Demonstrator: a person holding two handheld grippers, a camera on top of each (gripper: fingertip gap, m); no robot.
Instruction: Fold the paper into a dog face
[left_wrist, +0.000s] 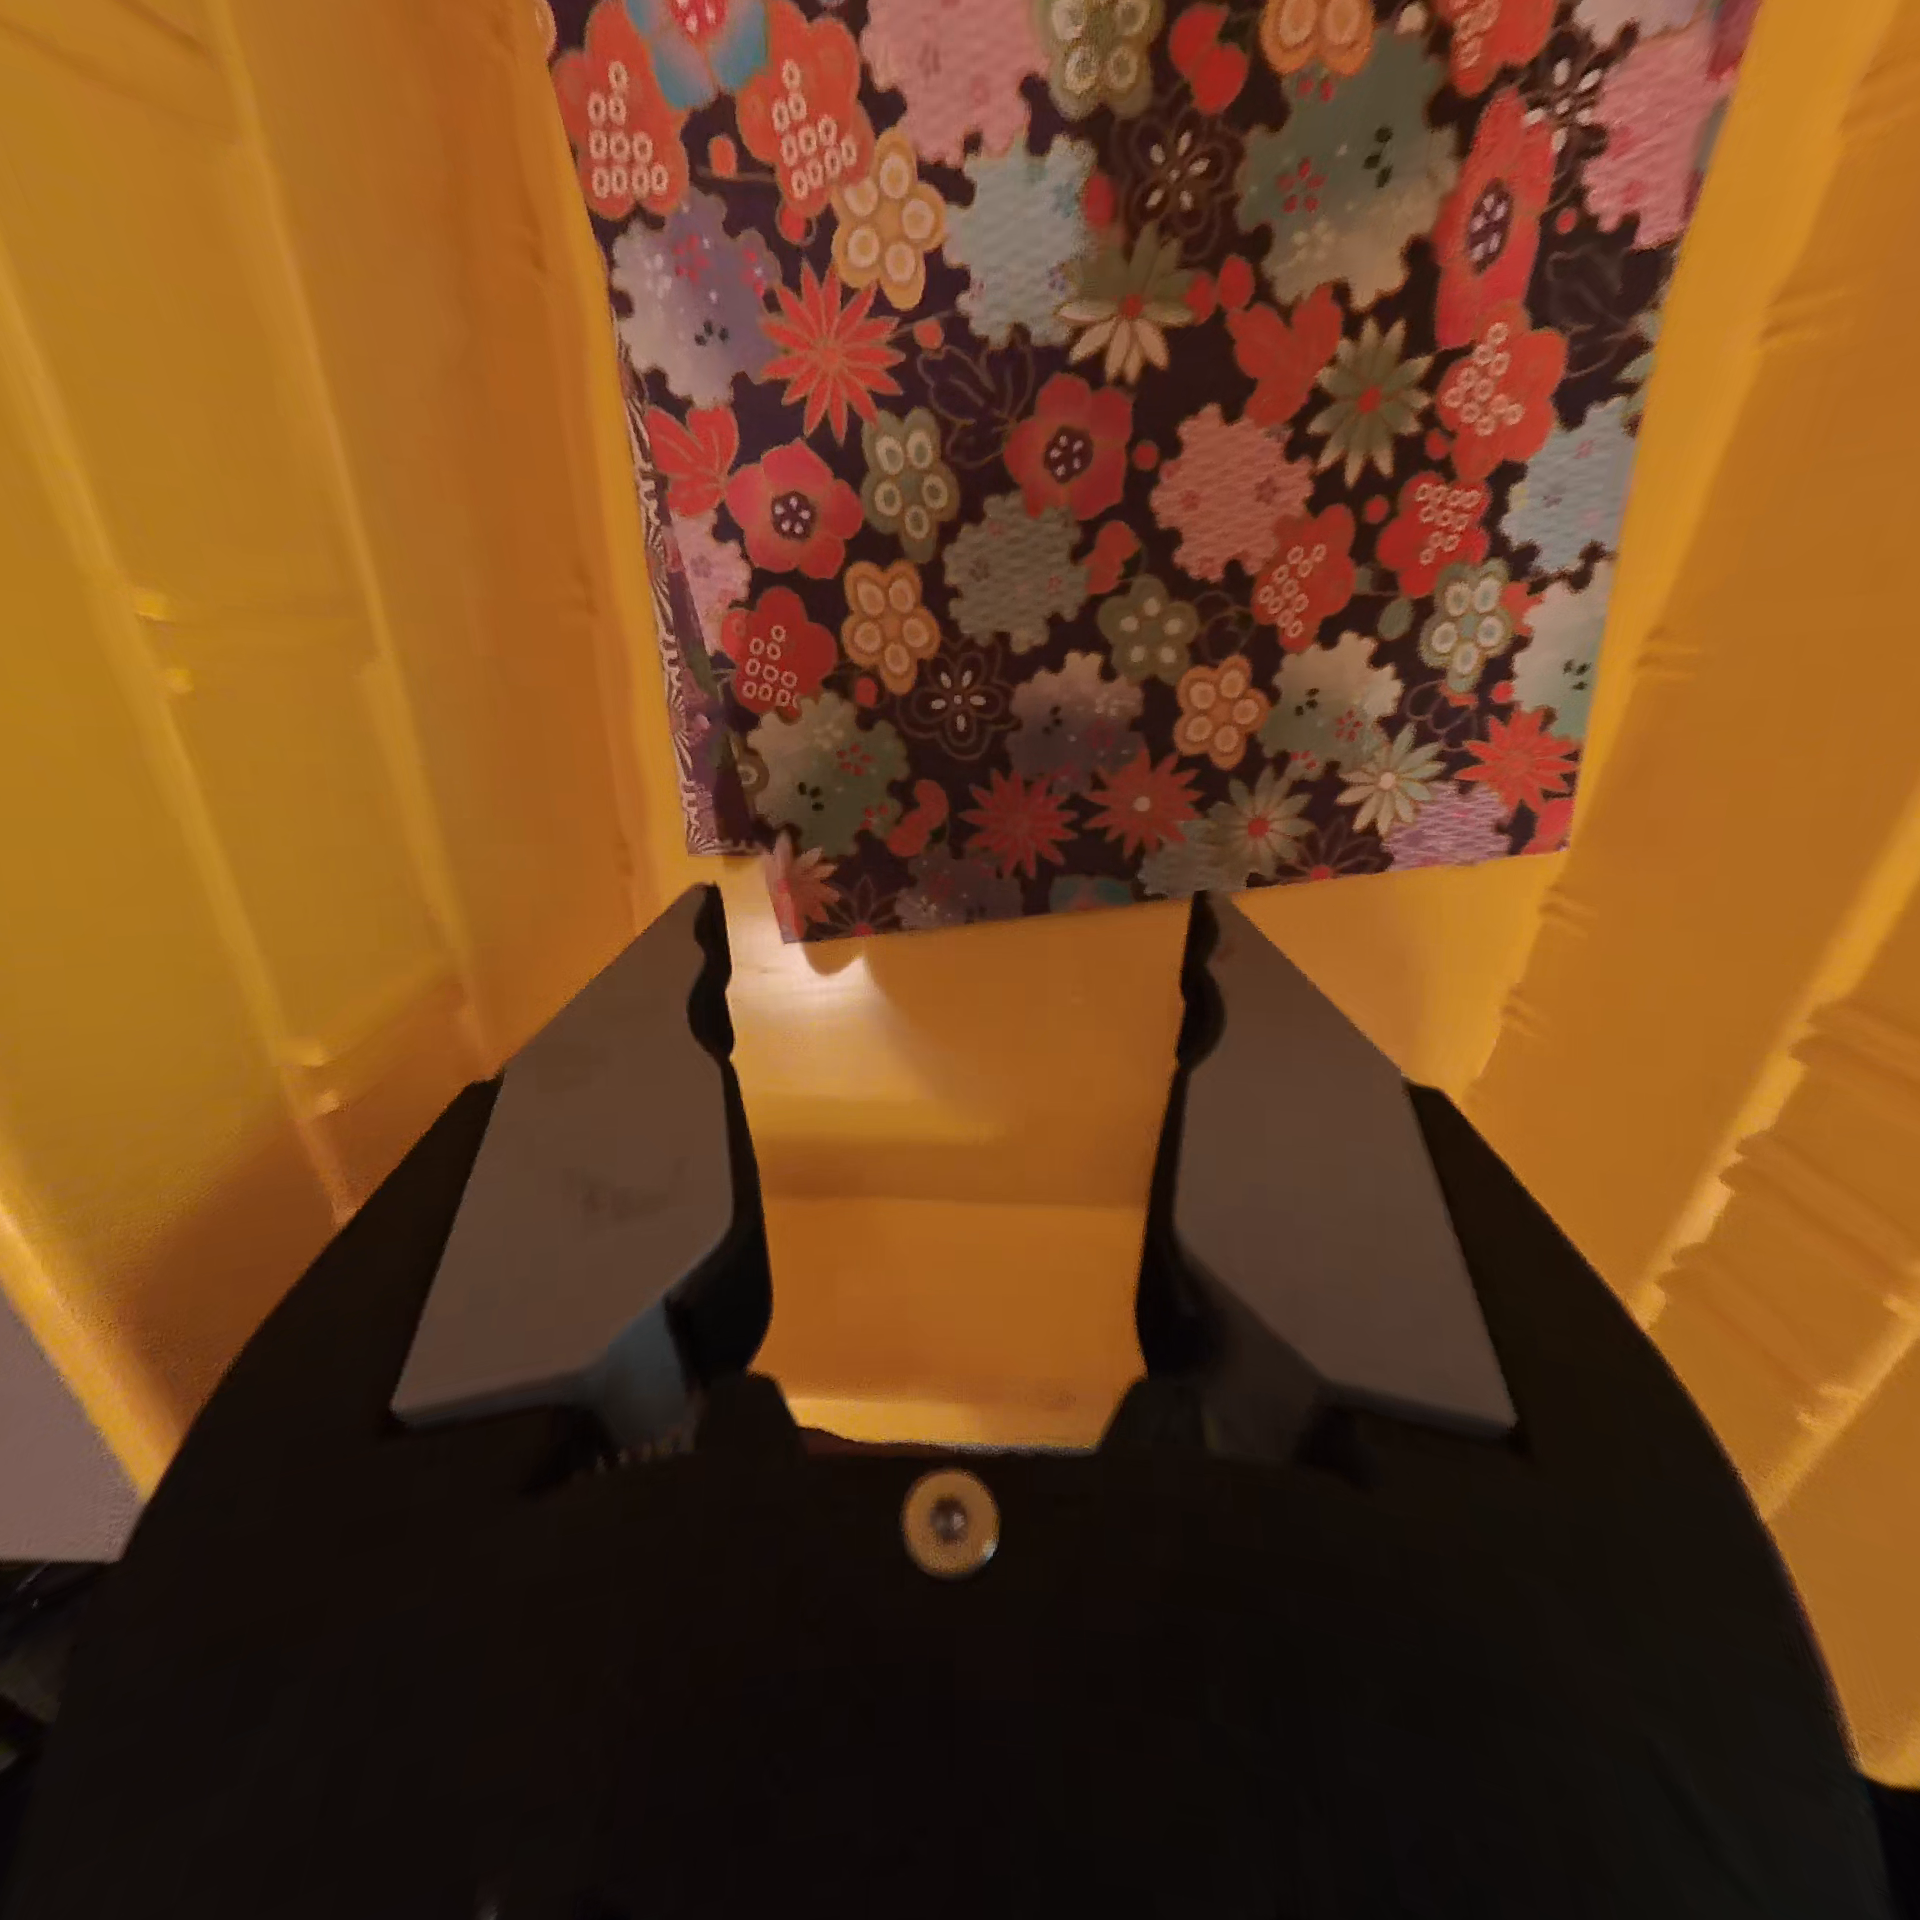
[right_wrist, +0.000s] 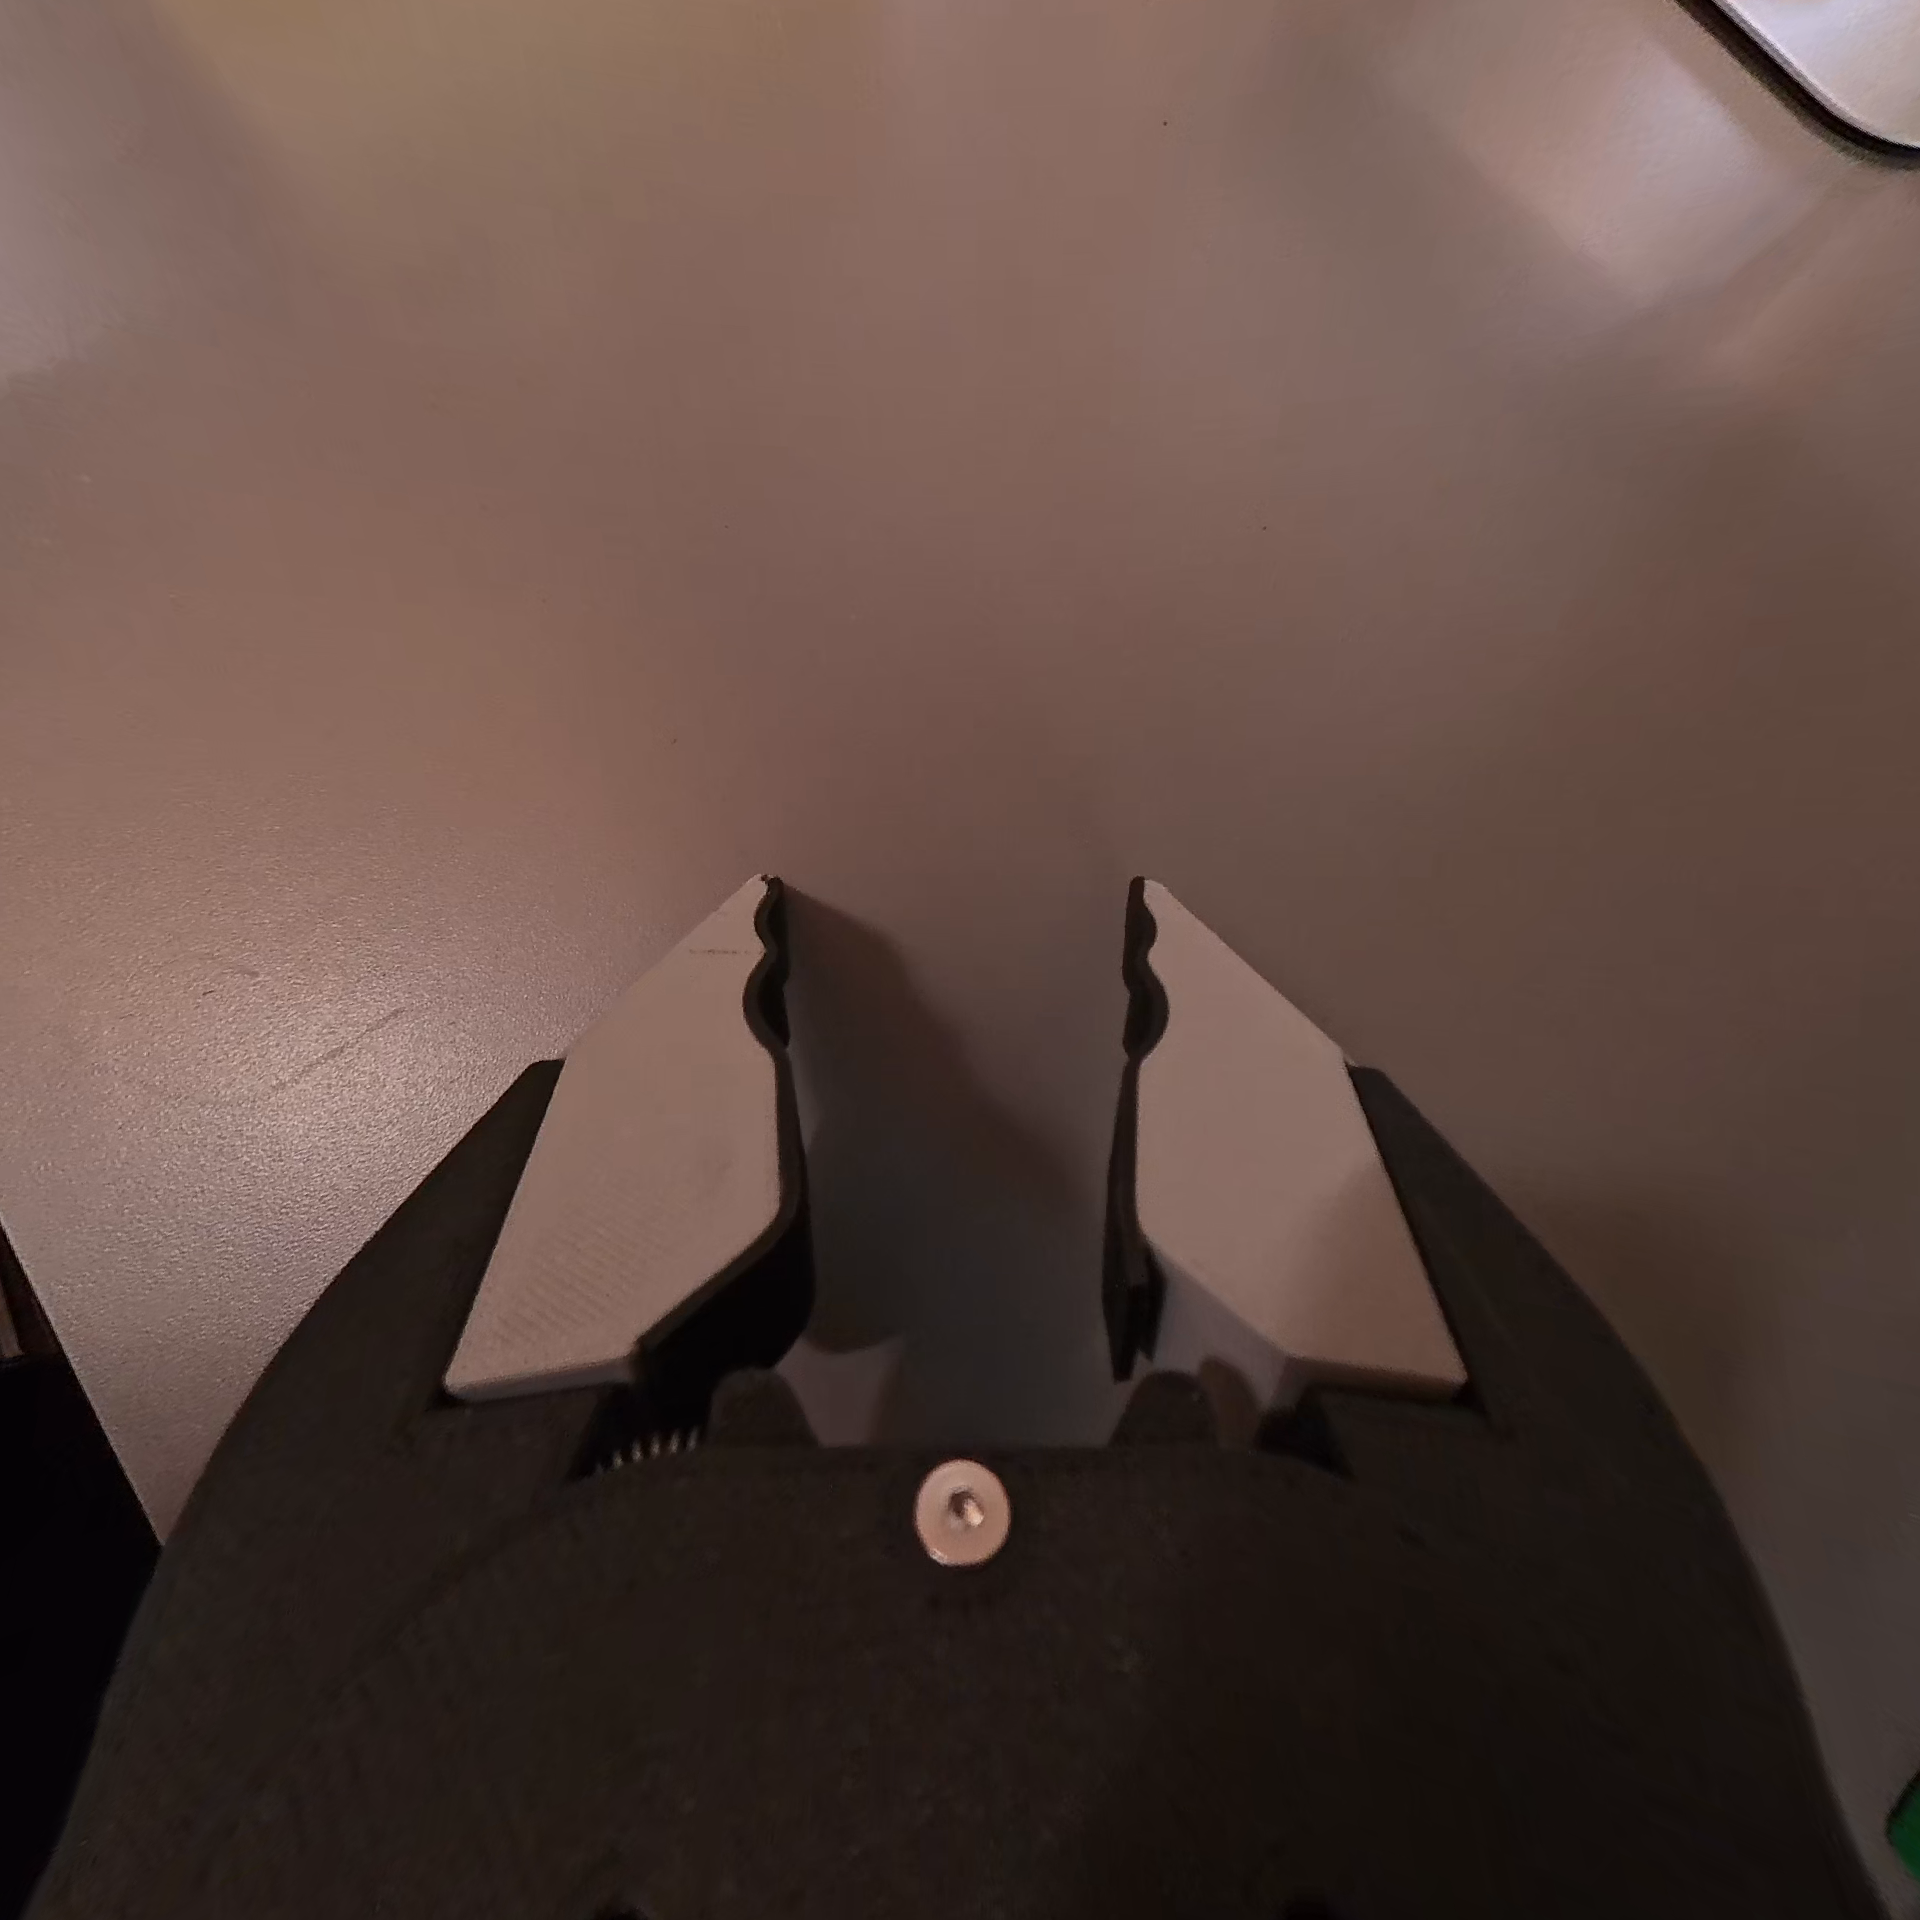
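Note:
Flower-patterned paper (left_wrist: 1122, 436) in red, pink, green and dark purple lies inside a yellow bin (left_wrist: 312, 623), filling the upper middle of the left wrist view. More than one sheet shows: another patterned edge peeks out at its left side. My left gripper (left_wrist: 956, 914) is open and empty, its fingertips just short of the paper's near edge. My right gripper (right_wrist: 956, 894) is open and empty over a bare grey table (right_wrist: 935, 416). No paper shows in the right wrist view.
The yellow bin's ribbed walls (left_wrist: 1766, 727) rise on both sides of the paper. A white object's rounded corner (right_wrist: 1829, 73) sits at the top right of the right wrist view. A dark object (right_wrist: 42, 1455) lies at the table's left edge. About 55 cm separates my left fingertips from my right.

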